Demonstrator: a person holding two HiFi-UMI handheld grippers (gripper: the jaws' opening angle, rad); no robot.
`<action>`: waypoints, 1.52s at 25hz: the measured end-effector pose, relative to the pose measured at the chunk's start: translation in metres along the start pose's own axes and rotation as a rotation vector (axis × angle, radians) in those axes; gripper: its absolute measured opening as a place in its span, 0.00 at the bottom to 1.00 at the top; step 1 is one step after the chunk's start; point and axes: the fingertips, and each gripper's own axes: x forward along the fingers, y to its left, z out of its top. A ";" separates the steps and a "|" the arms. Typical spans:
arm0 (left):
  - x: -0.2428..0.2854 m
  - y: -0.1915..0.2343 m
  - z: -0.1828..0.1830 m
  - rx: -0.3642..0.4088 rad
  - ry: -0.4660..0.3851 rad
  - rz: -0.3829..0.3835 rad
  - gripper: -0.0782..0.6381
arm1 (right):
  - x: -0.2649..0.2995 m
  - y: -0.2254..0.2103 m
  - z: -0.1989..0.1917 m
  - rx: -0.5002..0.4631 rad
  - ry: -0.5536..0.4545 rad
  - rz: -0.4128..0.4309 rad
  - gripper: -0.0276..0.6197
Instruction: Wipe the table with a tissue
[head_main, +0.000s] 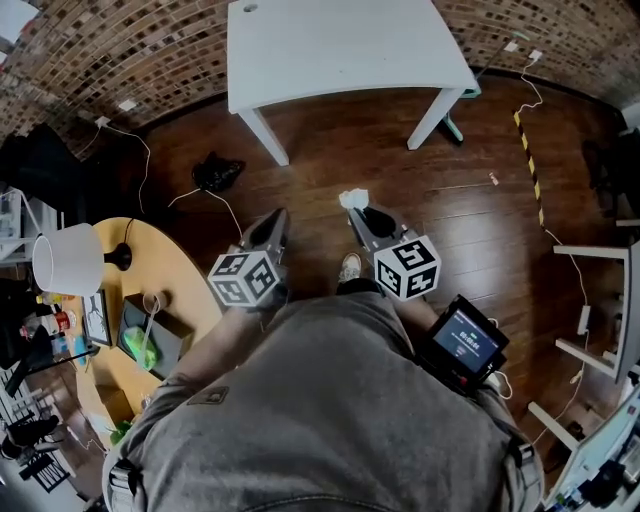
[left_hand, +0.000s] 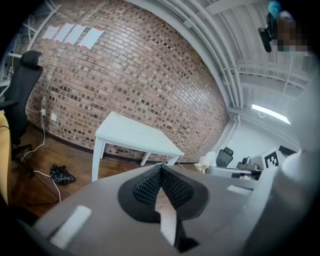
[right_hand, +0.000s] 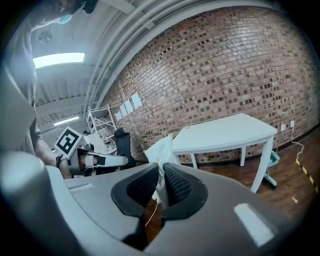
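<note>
Tissue (right_hand: 161, 150) sits clamped between fingers of the right gripper (right_hand: 160, 181); the left gripper (left_hand: 161, 172) is closed, empty. Reach the far table (head_main: 340, 45) first, then press flat.

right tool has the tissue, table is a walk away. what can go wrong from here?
1. The right tool pinches the tissue by a thin fold only. Most of it stands loose above the tips, so it may slip or tear when dragged over the white table.
2. A cable and a black bag lie on the floor toward the table: a possible trip or snag on the way.
</note>
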 end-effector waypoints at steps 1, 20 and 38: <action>0.005 -0.001 0.000 0.002 0.003 0.007 0.11 | 0.001 -0.005 0.001 0.006 0.000 0.005 0.11; 0.102 0.033 0.059 0.023 0.006 0.010 0.11 | 0.076 -0.075 0.037 0.047 0.040 -0.035 0.11; 0.211 0.091 0.150 0.167 -0.019 -0.059 0.11 | 0.173 -0.143 0.108 0.043 0.022 -0.199 0.11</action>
